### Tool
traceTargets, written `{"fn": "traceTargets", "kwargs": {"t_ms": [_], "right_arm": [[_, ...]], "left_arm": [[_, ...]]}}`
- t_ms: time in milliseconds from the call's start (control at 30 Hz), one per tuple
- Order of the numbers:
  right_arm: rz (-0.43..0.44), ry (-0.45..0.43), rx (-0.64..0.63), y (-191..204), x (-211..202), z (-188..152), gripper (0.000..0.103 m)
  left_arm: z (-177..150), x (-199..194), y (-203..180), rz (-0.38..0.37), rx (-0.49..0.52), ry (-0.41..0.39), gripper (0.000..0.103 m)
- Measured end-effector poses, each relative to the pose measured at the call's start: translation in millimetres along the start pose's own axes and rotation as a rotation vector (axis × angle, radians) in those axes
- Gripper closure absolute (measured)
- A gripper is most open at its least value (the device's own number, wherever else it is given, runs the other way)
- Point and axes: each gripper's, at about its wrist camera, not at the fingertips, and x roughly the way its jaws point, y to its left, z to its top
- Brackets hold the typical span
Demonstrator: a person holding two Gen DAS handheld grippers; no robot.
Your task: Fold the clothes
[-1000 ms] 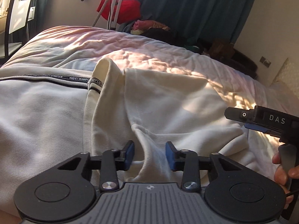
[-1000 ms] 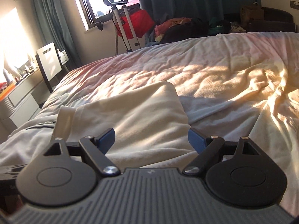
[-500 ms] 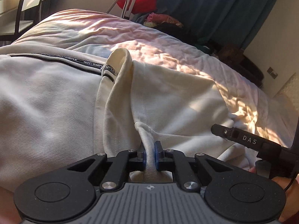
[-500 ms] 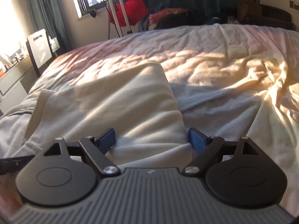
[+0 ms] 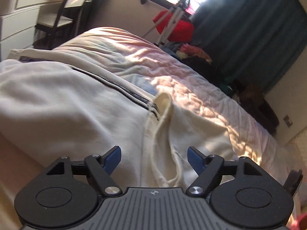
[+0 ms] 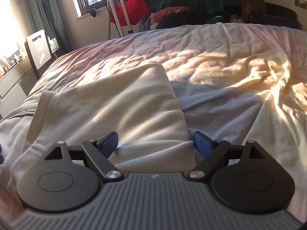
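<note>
A cream garment [image 5: 193,134] lies partly folded on the bed, with a raised ridge of fabric [image 5: 165,145] running toward me. It also shows in the right wrist view [image 6: 119,107]. A white garment with a black lettered stripe [image 5: 63,115] lies to its left. My left gripper [image 5: 154,158] is open, its blue pads either side of the ridge and apart from it. My right gripper [image 6: 155,143] is open low over the cream garment's near folded edge, holding nothing.
The bed's wrinkled pale sheet [image 6: 220,61] stretches ahead in patchy sunlight. Beyond it stand a red bag on a white stand [image 6: 128,13], a heap of clothes [image 6: 172,13] and dark curtains. A chair [image 6: 38,48] and desk are at the left.
My left gripper shut on the fabric ridge half a second ago and has now opened and let it go, tilting and swinging left. My right gripper stayed open and barely moved.
</note>
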Motion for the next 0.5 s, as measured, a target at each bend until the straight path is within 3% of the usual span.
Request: {"fn": "traceTargets", "kwargs": {"t_ms": [100, 167, 367, 500], "right_arm": [[0.011, -0.008, 0.04, -8, -7, 2, 0.017], [0.018, -0.014, 0.065, -12, -11, 2, 0.017], [0.062, -0.018, 0.102, -12, -17, 2, 0.017], [0.072, -0.043, 0.055, 0, -21, 1, 0.017]], "left_arm": [[18, -27, 39, 0.09, -0.165, -0.028, 0.006], [29, -40, 67, 0.133, -0.279, -0.019, 0.002], [33, -49, 154, 0.143, -0.624, 0.042, 0.001], [27, -22, 190, 0.051, -0.762, 0.087, 0.002]]}}
